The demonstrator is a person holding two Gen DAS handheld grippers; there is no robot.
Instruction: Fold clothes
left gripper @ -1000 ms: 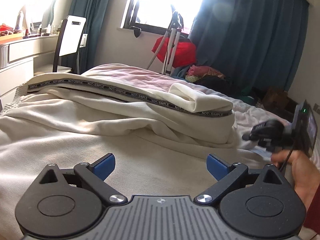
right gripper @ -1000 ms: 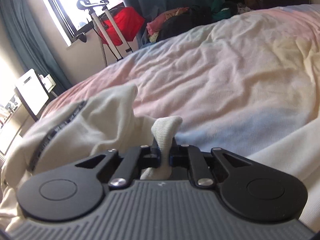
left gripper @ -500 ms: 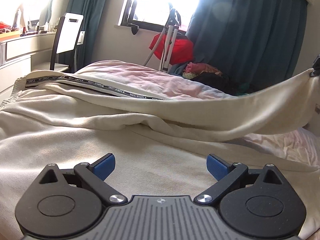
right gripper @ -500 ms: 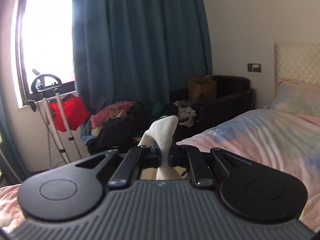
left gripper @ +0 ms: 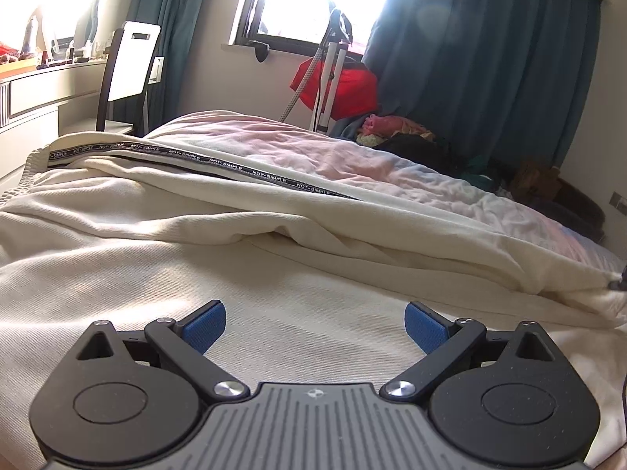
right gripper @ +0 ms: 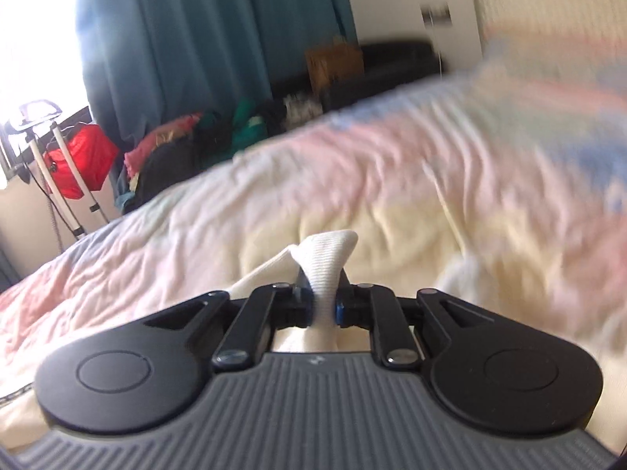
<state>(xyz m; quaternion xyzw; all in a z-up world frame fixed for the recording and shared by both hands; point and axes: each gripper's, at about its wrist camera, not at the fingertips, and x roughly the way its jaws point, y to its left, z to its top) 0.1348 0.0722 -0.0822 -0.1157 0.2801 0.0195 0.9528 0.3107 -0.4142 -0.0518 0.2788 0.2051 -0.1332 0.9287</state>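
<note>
Cream trousers with a black lettered side stripe lie spread across the bed. My left gripper is open and empty, low over the near trouser leg, its blue pads wide apart. My right gripper is shut on the ribbed cream cuff of the far leg. In the left wrist view that leg stretches out to the right edge, where the cuff end is pulled down onto the bed. The right wrist view is motion-blurred.
The bed has a pastel pink, blue and yellow cover. Beyond it are a red bag on a stand, a heap of clothes, teal curtains, a chair and a counter at far left.
My right gripper, still shut on the cuff, swung the far leg out to the right, lifted it, then lowered it toward the bed. The left gripper stayed open in place.
</note>
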